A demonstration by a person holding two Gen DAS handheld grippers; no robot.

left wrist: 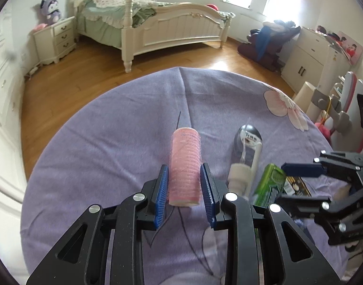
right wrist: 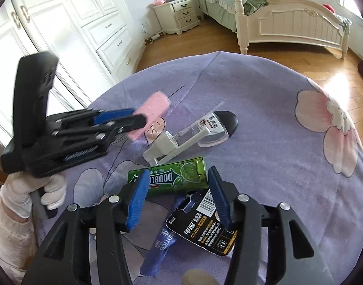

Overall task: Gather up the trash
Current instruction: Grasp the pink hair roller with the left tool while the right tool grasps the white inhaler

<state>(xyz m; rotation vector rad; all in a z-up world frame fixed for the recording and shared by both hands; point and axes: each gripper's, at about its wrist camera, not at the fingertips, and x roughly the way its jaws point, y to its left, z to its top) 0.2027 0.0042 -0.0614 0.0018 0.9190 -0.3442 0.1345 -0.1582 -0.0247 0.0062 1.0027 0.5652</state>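
A pink hair roller (left wrist: 185, 166) lies on the purple cloth; my left gripper (left wrist: 185, 180) has its blue pads on either side of it, closed against it. It also shows in the right wrist view (right wrist: 150, 116) with the left gripper (right wrist: 131, 118) around it. My right gripper (right wrist: 179, 190) is open, hovering over a green gum box (right wrist: 172, 178), a black battery card (right wrist: 209, 228) and a blue wrapper (right wrist: 160, 244). A clear spray bottle (right wrist: 193, 137) lies beyond them. The right gripper (left wrist: 297, 180) shows at the right of the left wrist view, beside the gum box (left wrist: 268, 185) and the bottle (left wrist: 245, 156).
The round table (left wrist: 110, 142) has a purple floral cloth. Beyond it are wooden floor, a white bed (left wrist: 172, 28), a nightstand (left wrist: 55, 38), wardrobes (right wrist: 62, 30) and a cabinet (left wrist: 307, 54). A pink chair (left wrist: 347, 109) stands at the table's right.
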